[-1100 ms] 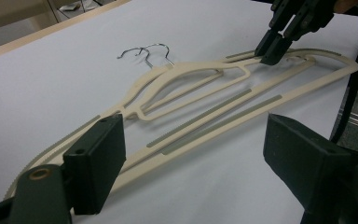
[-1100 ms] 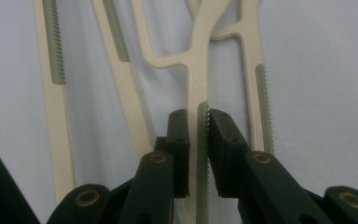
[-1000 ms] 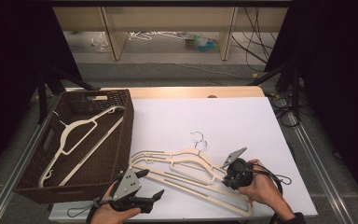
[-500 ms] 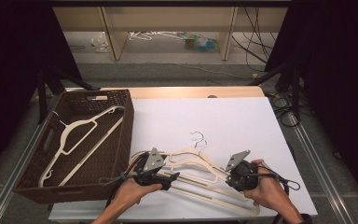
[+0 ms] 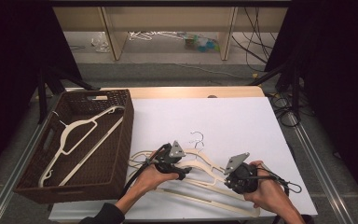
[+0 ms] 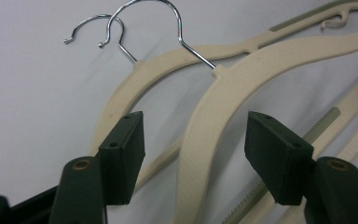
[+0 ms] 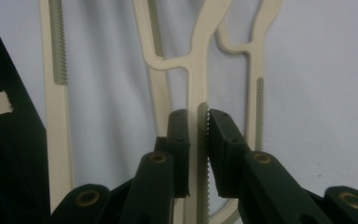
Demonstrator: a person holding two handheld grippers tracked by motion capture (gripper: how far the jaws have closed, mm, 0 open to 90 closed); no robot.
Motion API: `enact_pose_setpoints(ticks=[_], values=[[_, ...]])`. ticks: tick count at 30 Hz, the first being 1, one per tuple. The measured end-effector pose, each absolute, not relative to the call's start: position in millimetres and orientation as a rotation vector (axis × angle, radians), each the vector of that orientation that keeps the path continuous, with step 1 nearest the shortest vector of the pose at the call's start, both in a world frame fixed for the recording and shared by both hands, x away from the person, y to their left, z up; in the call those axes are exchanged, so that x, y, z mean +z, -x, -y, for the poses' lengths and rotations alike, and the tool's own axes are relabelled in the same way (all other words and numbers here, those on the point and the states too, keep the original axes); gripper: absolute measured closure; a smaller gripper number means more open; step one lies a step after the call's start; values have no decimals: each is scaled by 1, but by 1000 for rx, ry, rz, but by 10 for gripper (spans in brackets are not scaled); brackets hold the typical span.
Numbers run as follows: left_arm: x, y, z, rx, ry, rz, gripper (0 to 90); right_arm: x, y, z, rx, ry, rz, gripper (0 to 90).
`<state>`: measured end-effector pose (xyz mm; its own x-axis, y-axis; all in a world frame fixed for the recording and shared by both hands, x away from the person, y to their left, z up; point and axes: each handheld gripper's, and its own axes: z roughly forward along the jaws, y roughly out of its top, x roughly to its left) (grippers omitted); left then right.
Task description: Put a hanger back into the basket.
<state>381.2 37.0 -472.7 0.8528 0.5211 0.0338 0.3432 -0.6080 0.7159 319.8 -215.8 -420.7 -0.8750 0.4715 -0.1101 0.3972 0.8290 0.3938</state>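
Right claw clamping toothed bar of cream hanger lying on table. Left claw spread wide, straddling hanger shoulder. Advice: close squarely before lifting toward wicker basket.

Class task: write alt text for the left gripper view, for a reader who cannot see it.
The left gripper is open, its two black jaws on either side of the shoulder of a cream plastic hanger lying on a white table. A second cream hanger lies just behind it, and both metal hooks curve away at the top.
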Motion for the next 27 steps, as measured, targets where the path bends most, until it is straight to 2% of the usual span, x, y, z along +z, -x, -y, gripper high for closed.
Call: enact_pose_setpoints(ticks=[7,11,23,27], values=[[-480,-384,-30,335,-2347,-560,510,-418,-317,213,545,-634,-2808,792],[-476,-382,-29,311,-2358,-495,647,-418,-317,212,554,-614,-2807,792],[-439,-370,-44,311,-2361,-361,698,-413,-317,220,636,-522,-2814,786],[-425,-366,-48,289,-2368,-341,704,-406,-316,222,706,-502,-2788,717]])
